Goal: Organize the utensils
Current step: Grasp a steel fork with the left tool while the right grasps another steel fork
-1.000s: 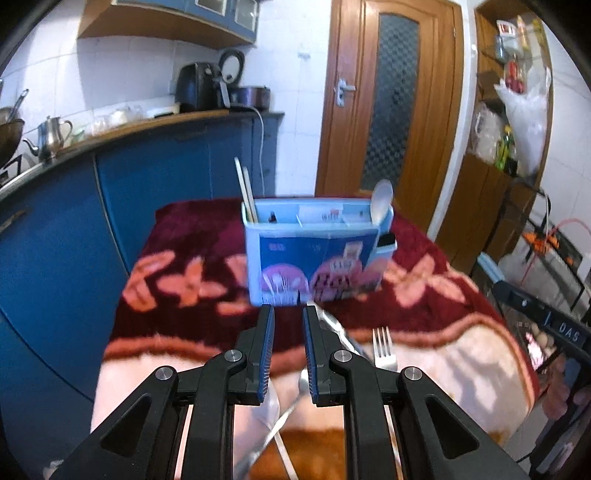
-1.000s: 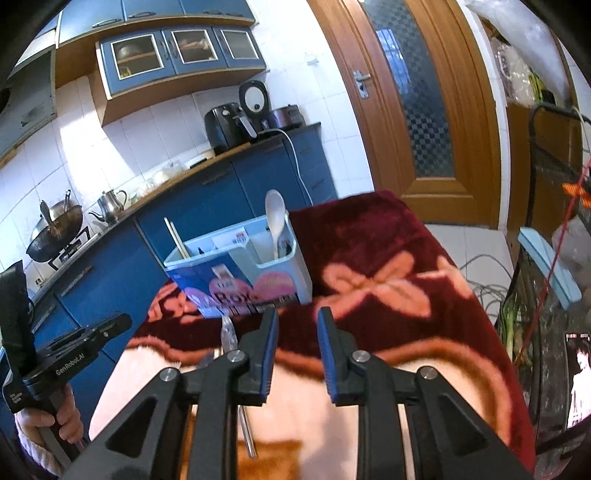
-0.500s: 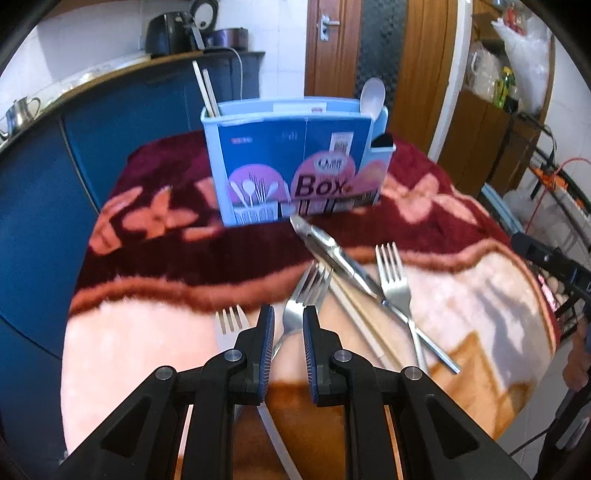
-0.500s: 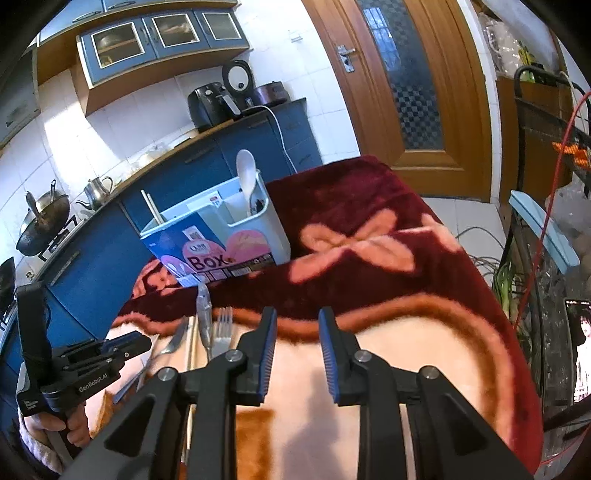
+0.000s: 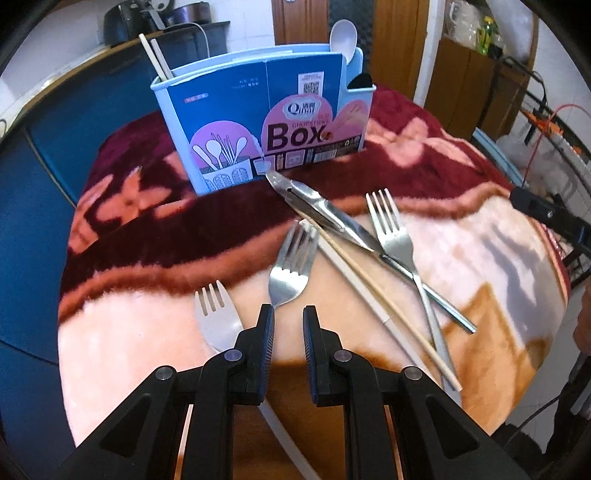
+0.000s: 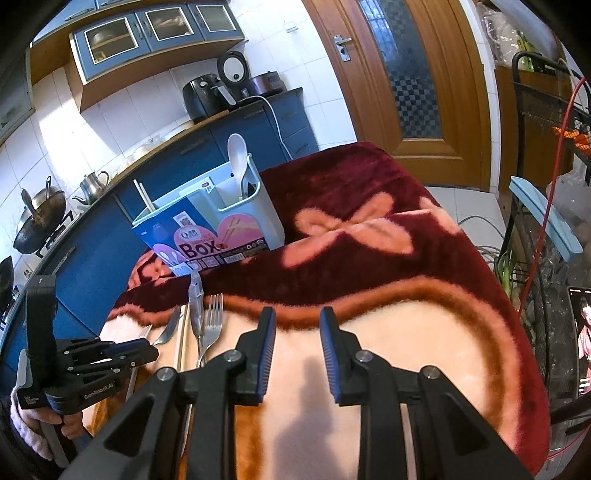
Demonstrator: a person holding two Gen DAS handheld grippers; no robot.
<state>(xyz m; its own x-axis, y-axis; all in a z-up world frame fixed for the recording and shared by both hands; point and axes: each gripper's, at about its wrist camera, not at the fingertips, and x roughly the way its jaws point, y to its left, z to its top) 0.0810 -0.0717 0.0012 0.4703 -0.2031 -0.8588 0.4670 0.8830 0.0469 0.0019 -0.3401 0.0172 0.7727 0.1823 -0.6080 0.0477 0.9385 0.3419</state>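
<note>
Kitchen cabinets in blue line the wall behind a table draped in a plush blanket point(image 5: 155, 332) of cream, orange and maroon. Nearest the camera, the left gripper point(image 5: 289, 321) hovers low over the blanket with a narrow gap between its fingers and nothing in them; its tips sit just short of the neck of a steel fork point(image 5: 291, 269), whose tines point toward the utensil box point(image 5: 258, 122). A white plastic fork point(image 5: 218, 317) lies just left of that fork. To the right lie a pair of chopsticks point(image 5: 369, 284), then metal tongs point(image 5: 325, 218) crossing a second steel fork point(image 5: 395, 236), all short of the box. In the box stand a white spoon point(image 5: 343, 35) at its right end and chopsticks at its left. The right gripper point(image 6: 297, 325) is held above bare blanket to the right of the cutlery, fingers parted wider, empty.
</note>
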